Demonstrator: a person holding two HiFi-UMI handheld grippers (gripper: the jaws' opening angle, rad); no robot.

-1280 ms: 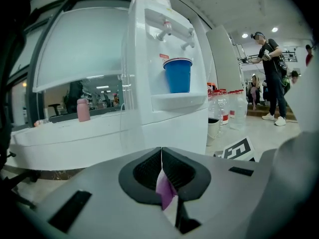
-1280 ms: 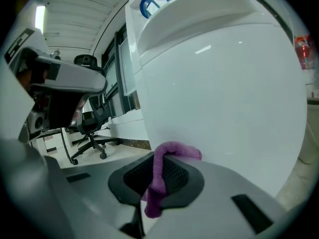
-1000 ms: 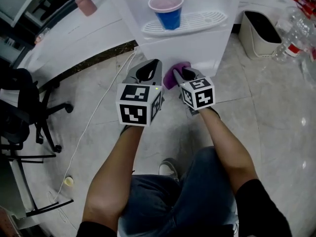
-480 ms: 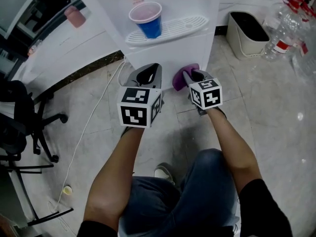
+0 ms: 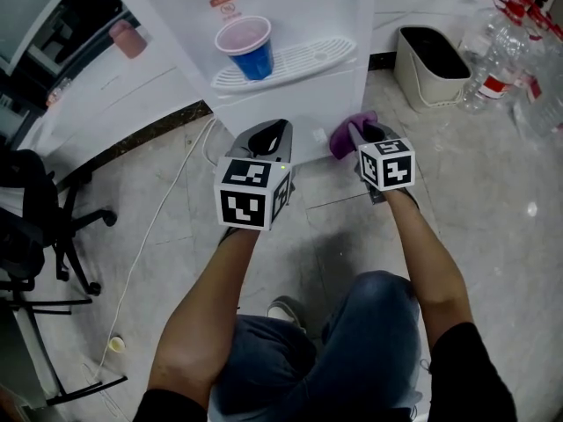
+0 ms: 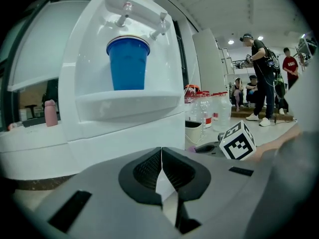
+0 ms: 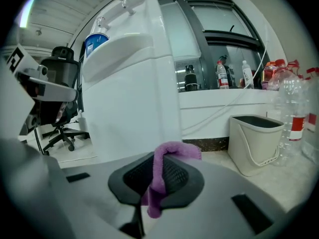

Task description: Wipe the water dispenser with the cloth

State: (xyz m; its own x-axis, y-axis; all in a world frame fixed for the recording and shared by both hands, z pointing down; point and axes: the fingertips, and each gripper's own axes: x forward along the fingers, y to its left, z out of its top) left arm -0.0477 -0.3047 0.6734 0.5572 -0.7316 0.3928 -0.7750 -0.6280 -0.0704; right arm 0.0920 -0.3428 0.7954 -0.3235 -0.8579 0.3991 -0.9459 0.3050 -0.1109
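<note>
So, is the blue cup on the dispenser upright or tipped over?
Upright. The blue cup stands on the drip tray of the water dispenser, open mouth facing up, directly below the taps.

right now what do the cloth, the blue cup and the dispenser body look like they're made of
The cloth: soft napped fabric, perhaps microfibre; it folds limply and looks fuzzy.
The blue cup: likely thin plastic, smooth, with a rolled rim and a paler inside.
The water dispenser: moulded white plastic, glossy; its panels show soft reflections.
</note>
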